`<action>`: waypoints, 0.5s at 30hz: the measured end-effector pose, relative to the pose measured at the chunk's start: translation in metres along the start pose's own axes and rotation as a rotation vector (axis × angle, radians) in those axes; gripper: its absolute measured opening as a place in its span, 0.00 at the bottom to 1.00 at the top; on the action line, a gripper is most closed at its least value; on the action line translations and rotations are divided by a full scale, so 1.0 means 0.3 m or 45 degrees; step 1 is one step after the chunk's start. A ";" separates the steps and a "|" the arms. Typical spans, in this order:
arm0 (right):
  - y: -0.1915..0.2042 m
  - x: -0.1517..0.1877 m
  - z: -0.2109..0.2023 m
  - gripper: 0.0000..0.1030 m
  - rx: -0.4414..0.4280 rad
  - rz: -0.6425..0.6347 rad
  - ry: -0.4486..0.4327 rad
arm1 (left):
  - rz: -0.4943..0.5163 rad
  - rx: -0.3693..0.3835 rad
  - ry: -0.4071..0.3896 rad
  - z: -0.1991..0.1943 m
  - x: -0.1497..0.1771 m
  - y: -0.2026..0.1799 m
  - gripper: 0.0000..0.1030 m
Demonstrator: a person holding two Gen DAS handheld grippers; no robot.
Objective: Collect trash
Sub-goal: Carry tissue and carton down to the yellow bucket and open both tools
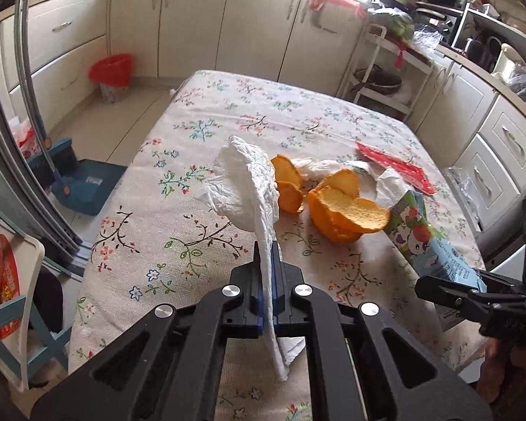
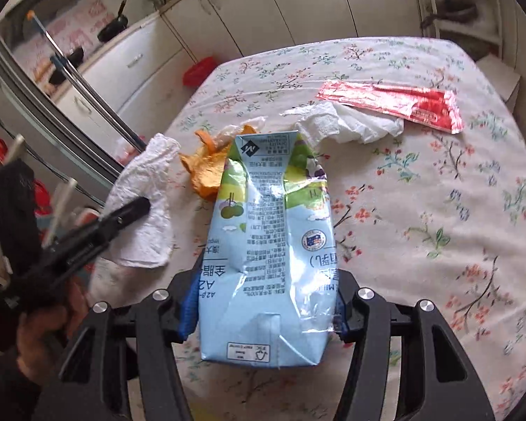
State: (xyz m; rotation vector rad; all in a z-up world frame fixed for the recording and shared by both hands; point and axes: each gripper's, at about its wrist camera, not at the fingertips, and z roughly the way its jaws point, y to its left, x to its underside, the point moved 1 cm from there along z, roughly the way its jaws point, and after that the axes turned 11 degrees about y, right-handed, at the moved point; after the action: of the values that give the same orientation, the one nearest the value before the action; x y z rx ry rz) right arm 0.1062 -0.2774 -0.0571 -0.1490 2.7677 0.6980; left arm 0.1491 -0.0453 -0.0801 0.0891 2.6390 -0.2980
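Your left gripper (image 1: pixel 267 256) is pinching a tissue (image 1: pixel 249 189) tight, lifting it above the table (image 1: pixel 200 133); your right gripper (image 2: pixel 266 301) is clamping the crumpled carton (image 2: pixel 266 245) near the peels (image 1: pixel 336 207)

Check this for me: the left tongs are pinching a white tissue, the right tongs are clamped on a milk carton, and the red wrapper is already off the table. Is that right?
One thing is wrong: the red wrapper is not off the table; the right wrist view shows it lying on the flowered tablecloth beyond a crumpled tissue. The rest holds: the left tongs pinch a white tissue, and the right tongs clamp the milk carton.
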 end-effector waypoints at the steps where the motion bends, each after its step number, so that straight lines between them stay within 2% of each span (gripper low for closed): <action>1: -0.002 0.007 -0.011 0.55 -0.043 0.017 -0.004 | 0.005 0.013 -0.010 -0.019 0.006 -0.001 0.03; 3: 0.002 0.026 -0.038 0.55 -0.115 0.043 -0.018 | 0.020 0.040 -0.039 -0.070 0.026 -0.002 0.03; 7: 0.037 0.093 -0.085 0.55 -0.189 0.056 -0.052 | 0.044 0.092 -0.111 -0.167 0.078 -0.005 0.03; 15: 0.095 0.289 -0.115 0.55 -0.266 0.070 -0.067 | 0.075 0.178 -0.167 -0.308 0.253 -0.010 0.03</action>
State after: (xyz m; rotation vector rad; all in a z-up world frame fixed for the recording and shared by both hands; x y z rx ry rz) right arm 0.0101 -0.2716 -0.0409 -0.0963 2.6531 0.9905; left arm 0.0397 -0.0267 -0.0356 0.1867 2.4791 -0.4530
